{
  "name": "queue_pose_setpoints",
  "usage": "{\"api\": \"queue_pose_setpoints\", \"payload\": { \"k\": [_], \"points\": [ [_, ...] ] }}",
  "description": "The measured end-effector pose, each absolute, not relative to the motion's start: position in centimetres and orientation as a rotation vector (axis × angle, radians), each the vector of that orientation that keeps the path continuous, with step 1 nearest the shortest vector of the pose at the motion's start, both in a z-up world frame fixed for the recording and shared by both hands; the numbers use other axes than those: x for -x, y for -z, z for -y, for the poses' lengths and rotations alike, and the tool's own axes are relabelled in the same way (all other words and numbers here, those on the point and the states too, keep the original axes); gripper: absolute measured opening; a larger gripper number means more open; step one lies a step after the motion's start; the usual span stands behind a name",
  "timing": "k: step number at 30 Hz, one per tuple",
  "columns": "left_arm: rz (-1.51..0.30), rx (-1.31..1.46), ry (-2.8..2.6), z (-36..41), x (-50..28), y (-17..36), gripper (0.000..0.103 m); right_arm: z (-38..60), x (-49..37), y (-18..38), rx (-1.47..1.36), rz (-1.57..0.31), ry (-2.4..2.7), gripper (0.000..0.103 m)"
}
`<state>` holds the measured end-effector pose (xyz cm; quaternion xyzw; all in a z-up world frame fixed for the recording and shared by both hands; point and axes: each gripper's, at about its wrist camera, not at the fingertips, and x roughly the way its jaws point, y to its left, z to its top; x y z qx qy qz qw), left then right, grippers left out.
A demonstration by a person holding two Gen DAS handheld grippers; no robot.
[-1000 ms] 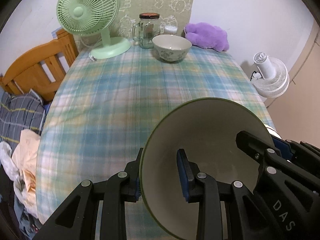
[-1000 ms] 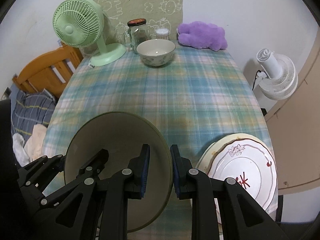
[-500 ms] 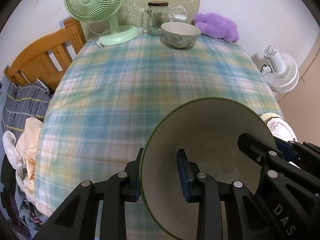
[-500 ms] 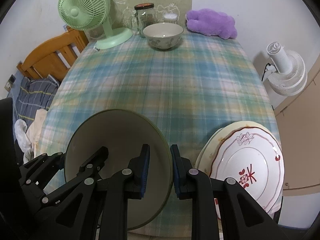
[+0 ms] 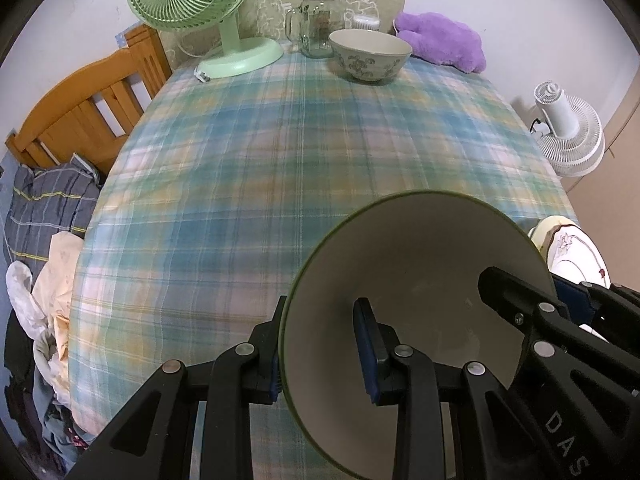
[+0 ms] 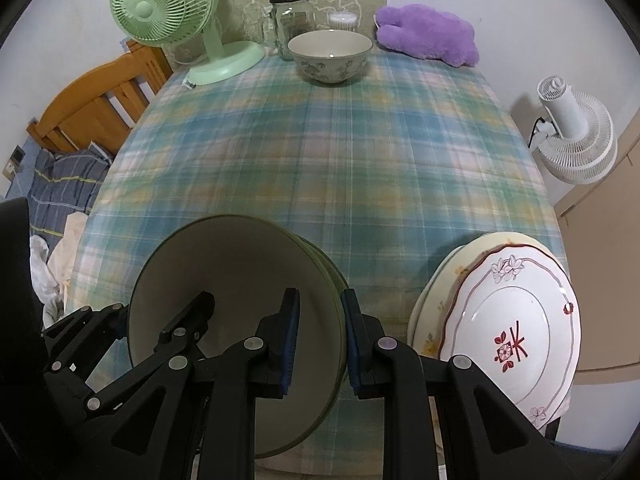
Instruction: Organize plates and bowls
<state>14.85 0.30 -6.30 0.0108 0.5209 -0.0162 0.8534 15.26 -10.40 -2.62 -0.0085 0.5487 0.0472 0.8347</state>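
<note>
Two grippers share one bowl (image 5: 420, 320) here, each clamped narrow on an opposite side of the rim, one pad inside, one outside; the left gripper (image 5: 324, 352) bites the left wall, the right gripper (image 6: 318, 340) the right wall, presumably so the wide bowl stays level and doesn't swing; it hangs at the near edge of the table (image 5: 300, 160), tilted toward the cameras; smooth cream glaze inside, thin green rim, steep conical sides; the right view hints at a second rim nested beneath, hard to confirm; just right sit the plates (image 6: 512, 336), stacked, scalloped, glossy, red-flowered; far back stands a floral bowl (image 6: 330, 56), rounder, likely the stacking target; plaid cloth, soft, slightly rumpled.
</note>
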Motion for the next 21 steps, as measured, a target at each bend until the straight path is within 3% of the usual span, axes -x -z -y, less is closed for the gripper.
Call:
{"api": "queue_pose_setpoints", "payload": {
  "k": [19, 21],
  "points": [
    [-1.097, -0.017, -0.039, 1.1, -15.6, 7.6, 0.029, 11.2, -16.2, 4.0, 0.073, -1.128, -0.117, 0.024],
    [-1.091, -0.003, -0.052, 1.1, -15.5, 7.6, 0.035, 11.5, -16.3, 4.1, 0.067, -1.130, -0.137, 0.024]
  ]
}}
